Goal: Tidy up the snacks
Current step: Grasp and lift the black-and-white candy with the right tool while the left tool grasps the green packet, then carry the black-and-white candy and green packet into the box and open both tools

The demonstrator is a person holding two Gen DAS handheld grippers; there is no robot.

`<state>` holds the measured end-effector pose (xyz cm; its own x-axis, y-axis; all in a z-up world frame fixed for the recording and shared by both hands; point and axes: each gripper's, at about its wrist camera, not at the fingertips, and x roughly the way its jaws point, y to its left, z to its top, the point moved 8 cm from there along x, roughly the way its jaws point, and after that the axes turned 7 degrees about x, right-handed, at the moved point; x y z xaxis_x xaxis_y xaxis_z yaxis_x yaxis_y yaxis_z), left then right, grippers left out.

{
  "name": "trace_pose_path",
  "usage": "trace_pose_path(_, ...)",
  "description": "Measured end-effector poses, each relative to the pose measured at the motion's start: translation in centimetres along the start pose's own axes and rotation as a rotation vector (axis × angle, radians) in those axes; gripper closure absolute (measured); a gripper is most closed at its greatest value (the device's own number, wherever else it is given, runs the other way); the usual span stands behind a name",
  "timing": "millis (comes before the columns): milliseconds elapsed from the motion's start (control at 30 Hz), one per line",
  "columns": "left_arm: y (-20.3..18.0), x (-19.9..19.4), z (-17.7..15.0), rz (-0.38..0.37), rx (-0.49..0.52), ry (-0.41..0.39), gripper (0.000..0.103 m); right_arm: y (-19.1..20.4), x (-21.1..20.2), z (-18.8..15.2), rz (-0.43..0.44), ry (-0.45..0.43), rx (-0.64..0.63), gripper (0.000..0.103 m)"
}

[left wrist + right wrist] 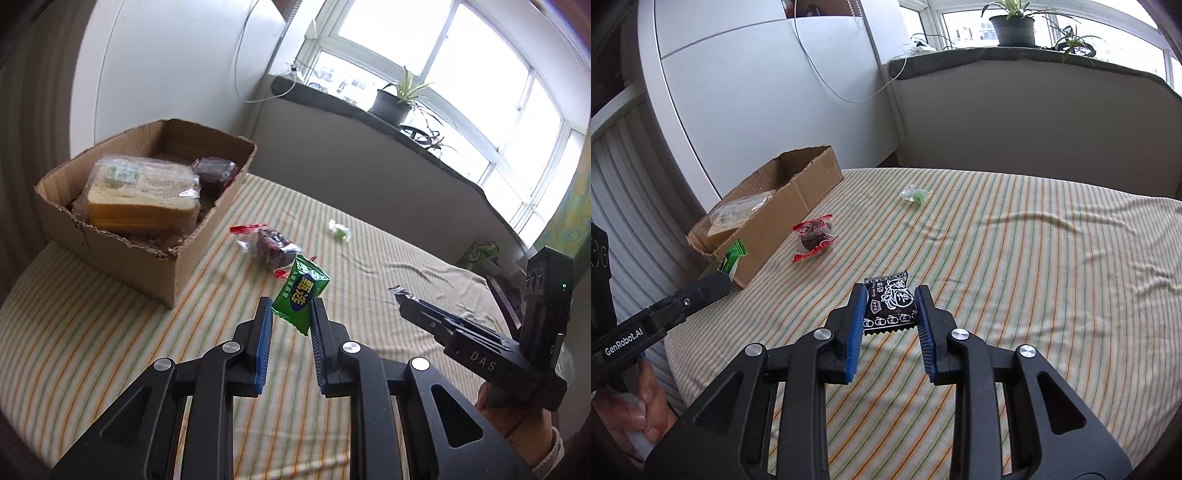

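Between the blue pads of the left gripper (291, 314) sits a green sweet packet (300, 293), clamped at its sides and lifted off the striped bedsheet (369, 258). Off to its right, the right gripper (891, 308) is closed on a black snack packet (889, 308) with white print, also held above the sheet. Just beyond them lies a red-wrapped dark snack (812, 240), and farther off a small pale green sweet (915, 194). At the far left stands a torn cardboard box (207, 218) holding a bagged loaf of sliced bread (144, 195) and another dark wrapped snack (214, 171).
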<state>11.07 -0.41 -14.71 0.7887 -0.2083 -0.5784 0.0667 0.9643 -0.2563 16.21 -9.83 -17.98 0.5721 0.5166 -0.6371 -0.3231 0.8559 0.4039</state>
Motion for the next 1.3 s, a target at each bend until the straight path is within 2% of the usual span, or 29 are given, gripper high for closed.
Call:
trace_pose_path(167,-2.3,-1.5,1.1,-0.042,0.044,-0.055,0.085,0.5,-3.1,1.2,-0.007,-0.059,0.009,0.075)
trace_pose_path(300,-3.6,-3.6,4.0,-0.047,0.100,-0.138,0.085,1.8,-5.9,3.6,-0.023,-0.122,-0.031,0.075)
trace_pose_path(433,-3.1,-5.2,6.8,-0.044,0.111,-0.203,0.085,3.4,-7.8,5.5,-0.034,-0.163,-0.072,0.075)
trace_pose_path(567,-1.6,-6.2,8.1,-0.031,0.108,-0.228,0.085,4.7,-7.8,6.1,-0.042,-0.165,-0.100,0.075)
trace_pose_path(900,5.1,-5.3,7.2,0.007,0.020,-0.194,0.085,9.7,-2.5,6.5,-0.034,-0.092,-0.168,0.075)
trace_pose_path(1167,12.3,-4.5,8.3,0.091,-0.071,-0.183,0.085,15.9,4.3,7.9,0.051,-0.038,-0.242,0.075)
trace_pose_path(1300,13.8,-3.5,9.8,0.108,-0.091,-0.179,0.085,18.6,7.0,9.9,0.089,-0.034,-0.282,0.075)
